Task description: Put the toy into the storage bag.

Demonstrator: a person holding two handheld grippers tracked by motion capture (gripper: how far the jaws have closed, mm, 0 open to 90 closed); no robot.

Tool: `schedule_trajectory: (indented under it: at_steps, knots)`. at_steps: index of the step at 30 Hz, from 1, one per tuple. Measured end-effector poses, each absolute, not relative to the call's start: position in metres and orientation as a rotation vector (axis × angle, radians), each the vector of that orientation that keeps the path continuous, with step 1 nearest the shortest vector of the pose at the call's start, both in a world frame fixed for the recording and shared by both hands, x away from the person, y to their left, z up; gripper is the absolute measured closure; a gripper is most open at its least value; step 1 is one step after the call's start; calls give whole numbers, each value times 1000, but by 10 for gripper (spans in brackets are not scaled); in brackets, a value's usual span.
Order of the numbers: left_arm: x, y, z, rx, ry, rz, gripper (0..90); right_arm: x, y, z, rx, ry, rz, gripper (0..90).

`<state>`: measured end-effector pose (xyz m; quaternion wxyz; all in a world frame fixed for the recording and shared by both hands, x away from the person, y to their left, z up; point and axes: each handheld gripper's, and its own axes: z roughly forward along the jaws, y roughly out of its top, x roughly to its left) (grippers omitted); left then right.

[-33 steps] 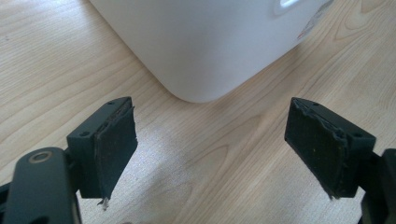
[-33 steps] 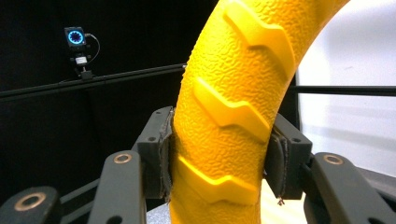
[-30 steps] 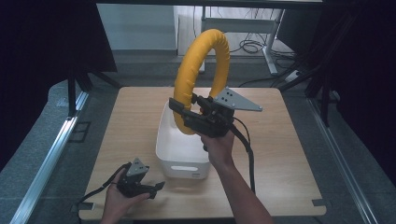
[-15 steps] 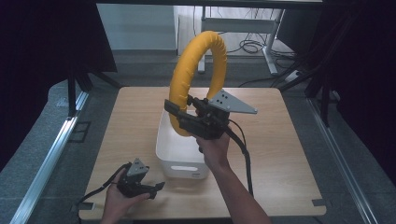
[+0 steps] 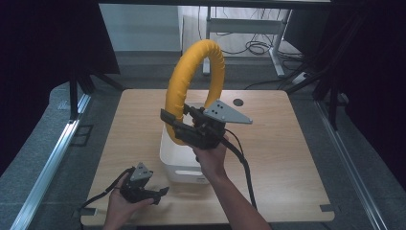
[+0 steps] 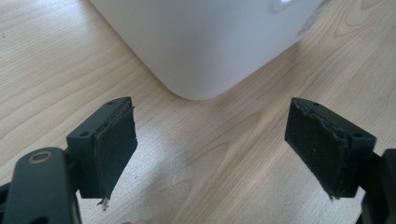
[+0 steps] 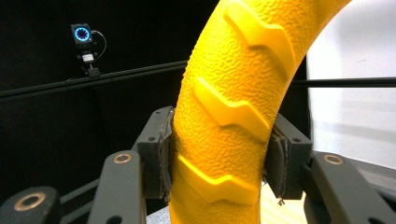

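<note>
We can't read any brand, label or writing on anything here, so on to the layout. The light wooden table (image 5: 287, 163) takes up the middle of the high view. On it sits the white rounded plastic bin (image 5: 182, 160) with a cut-out handle on its near wall. Above the bin is the big yellow ring with a pebbled, ridged surface (image 5: 191, 81), held upright, its lower left part just over the bin's opening. Our right gripper (image 5: 178, 130) has its two black jaws clamped tight on the ring's lower section; in the right gripper view the pads press on both sides of the yellow ring (image 7: 224, 140). Our left gripper (image 5: 158, 193) rests low on the table near the front left edge, just beside the bin's near corner, jaws wide apart with nothing between them, and the left gripper view shows that corner of the white bin (image 6: 205, 42) close ahead.

Compared with a second ago, the ring and right gripper have drifted slightly left over the bin; the left gripper hasn't moved.
</note>
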<state>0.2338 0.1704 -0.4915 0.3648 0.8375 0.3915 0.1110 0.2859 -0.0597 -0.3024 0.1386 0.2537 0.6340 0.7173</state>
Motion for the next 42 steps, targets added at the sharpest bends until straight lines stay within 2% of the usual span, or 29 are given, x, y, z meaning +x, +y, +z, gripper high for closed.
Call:
schedule_trajectory:
  at_steps: [42]
  knots:
    - [233, 171, -491, 2144, 1004, 282, 169, 271, -30, -343, 821, 1738, 2070, 496]
